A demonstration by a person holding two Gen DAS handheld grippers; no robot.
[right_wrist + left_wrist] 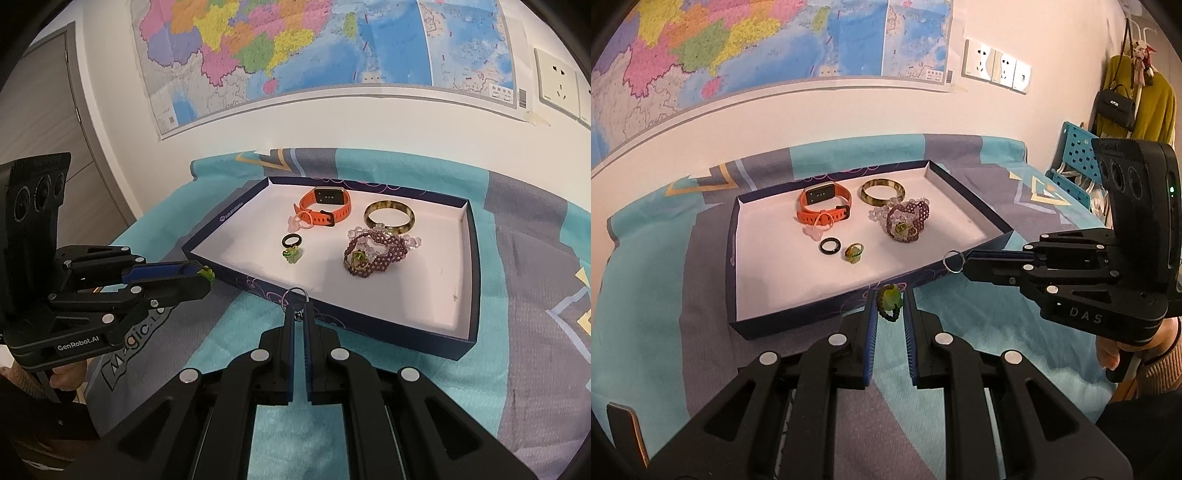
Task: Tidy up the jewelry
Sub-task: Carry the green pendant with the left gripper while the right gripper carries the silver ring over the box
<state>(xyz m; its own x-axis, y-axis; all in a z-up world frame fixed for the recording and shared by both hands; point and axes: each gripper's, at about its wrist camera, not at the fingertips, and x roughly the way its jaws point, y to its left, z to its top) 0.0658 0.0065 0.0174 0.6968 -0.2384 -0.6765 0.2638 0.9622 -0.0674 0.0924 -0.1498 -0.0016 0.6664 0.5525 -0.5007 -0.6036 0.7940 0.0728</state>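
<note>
Pinched in the left gripper (891,306) is a green ring (889,300), held just short of the tray (964,192). A silver ring (294,298) is clamped edge-on at the right gripper (300,314) tips, also at the tray's near wall. Both grips are thin: either ring could be flicked out onto the bedspread (683,266), or dropped onto the beaded bracelet (905,223) and tangled.

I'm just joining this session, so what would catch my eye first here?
Two black tongs hover at the near rim of a dark box lid on a teal bedspread: the left tongs pinch a green ring, the right tongs a silver ring. Inside lie an orange watch, a gold bangle and purple beadwork.
</note>
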